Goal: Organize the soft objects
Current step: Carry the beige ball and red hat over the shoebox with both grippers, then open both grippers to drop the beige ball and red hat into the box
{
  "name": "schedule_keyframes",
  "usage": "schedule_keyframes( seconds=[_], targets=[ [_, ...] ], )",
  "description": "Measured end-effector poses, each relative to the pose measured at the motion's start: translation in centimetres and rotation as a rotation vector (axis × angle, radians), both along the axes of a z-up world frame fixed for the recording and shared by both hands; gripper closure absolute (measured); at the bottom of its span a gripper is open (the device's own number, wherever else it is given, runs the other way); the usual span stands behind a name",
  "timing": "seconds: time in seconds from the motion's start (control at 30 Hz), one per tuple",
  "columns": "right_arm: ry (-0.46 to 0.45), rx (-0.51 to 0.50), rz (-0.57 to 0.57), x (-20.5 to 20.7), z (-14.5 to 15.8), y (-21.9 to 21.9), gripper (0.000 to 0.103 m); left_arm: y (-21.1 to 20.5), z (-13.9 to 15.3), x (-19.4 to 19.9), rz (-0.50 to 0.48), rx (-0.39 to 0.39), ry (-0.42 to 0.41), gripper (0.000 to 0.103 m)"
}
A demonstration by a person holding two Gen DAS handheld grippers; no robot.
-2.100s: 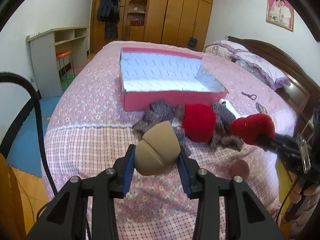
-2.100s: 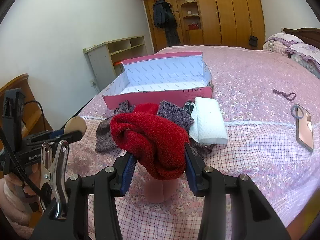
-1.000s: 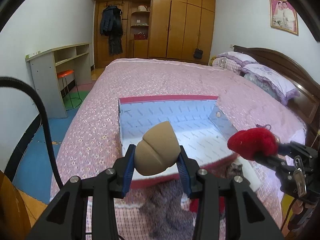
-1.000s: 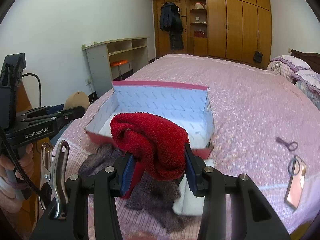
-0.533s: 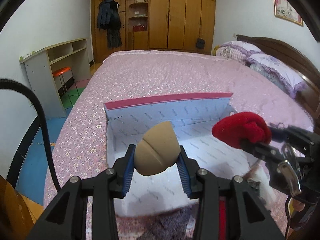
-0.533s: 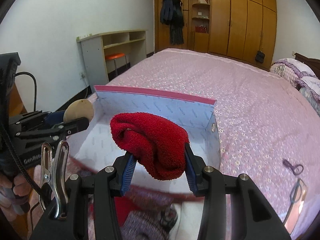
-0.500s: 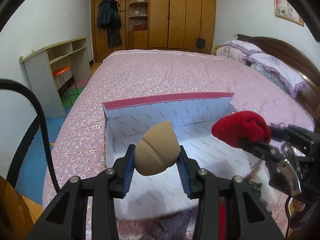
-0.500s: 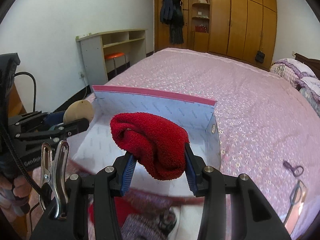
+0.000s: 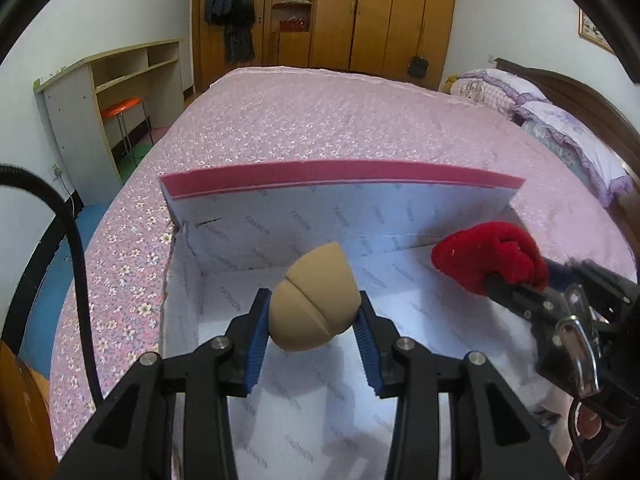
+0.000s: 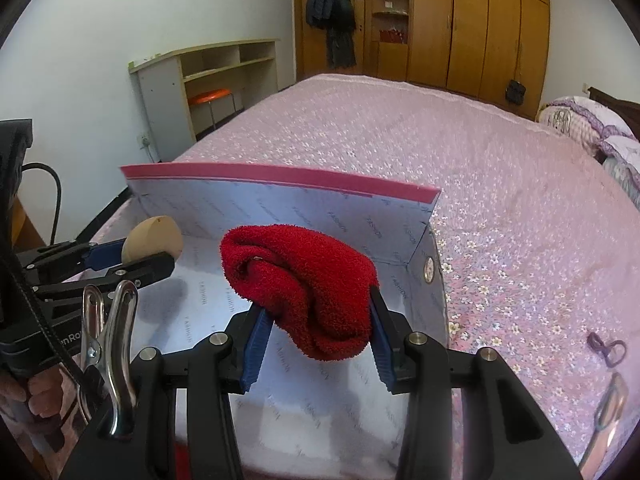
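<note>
Pink floral bedding (image 9: pixel 280 136) carries an open pink box (image 9: pixel 340 170) with a white printed lining. Left gripper (image 9: pixel 314 330) pinches a tan sponge (image 9: pixel 314 308) above the box's left half. Right gripper (image 10: pixel 318 334) clamps a rolled red sock (image 10: pixel 304 280) over the right half. Step in hand: depositing. Next move likely requires lowering, then releasing. The box's near wall is cut off; items at far right are blurred.

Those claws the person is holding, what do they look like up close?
Each claw, left and right, is matte black plastic with two angular fingers, ribbed blue pads and silver screws. The left has white "GenRo..." lettering and a black cable. A metal clip hangs beside the right.
</note>
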State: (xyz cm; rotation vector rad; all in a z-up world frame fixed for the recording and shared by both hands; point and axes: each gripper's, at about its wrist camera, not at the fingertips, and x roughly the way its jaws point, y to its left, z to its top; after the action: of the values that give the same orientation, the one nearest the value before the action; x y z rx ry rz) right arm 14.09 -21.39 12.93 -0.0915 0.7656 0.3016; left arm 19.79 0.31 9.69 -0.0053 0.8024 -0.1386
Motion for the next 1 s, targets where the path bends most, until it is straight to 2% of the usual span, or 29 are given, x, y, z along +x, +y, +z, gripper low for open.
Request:
schedule_keyframes(
  seconds=[0.2,0.3,0.47,0.67,0.87,0.93,1.0],
  targets=[
    [0.07,-0.015,-0.055,1.8,-2.6,-0.4,0.057,-0.4,-1.3,1.4,-0.005,0.007,0.018,0.061],
    [0.071,-0.098,-0.092,1.8,-3.5,-0.4,0.057,-0.8,-1.4,2.0,-0.01,0.02,0.007,0.061],
    [0.074,-0.178,-0.114,1.1,-4.0,0.2,0.057,-1.7,-1.6,2.6,-0.027,0.057,0.009,0.061],
    [0.084,-0.155,-0.15,0.8,-4.1,-0.1,0.057,-1.8,-1.6,2.3,-0.031,0.059,0.011,0.06],
    [0.074,-0.119,-0.13,0.9,-3.6,-0.3,0.055,-1.6,-1.3,2.2,-0.034,0.051,0.023,0.058],
    [0.071,-0.1,-0.124,1.1,-3.5,-0.7,0.055,-1.7,-1.3,2.2,-0.034,0.064,0.027,0.057],
    [0.07,-0.087,-0.113,1.0,-3.3,-0.6,0.053,-1.9,-1.3,2.3,-0.038,0.065,0.038,0.05]
  ],
)
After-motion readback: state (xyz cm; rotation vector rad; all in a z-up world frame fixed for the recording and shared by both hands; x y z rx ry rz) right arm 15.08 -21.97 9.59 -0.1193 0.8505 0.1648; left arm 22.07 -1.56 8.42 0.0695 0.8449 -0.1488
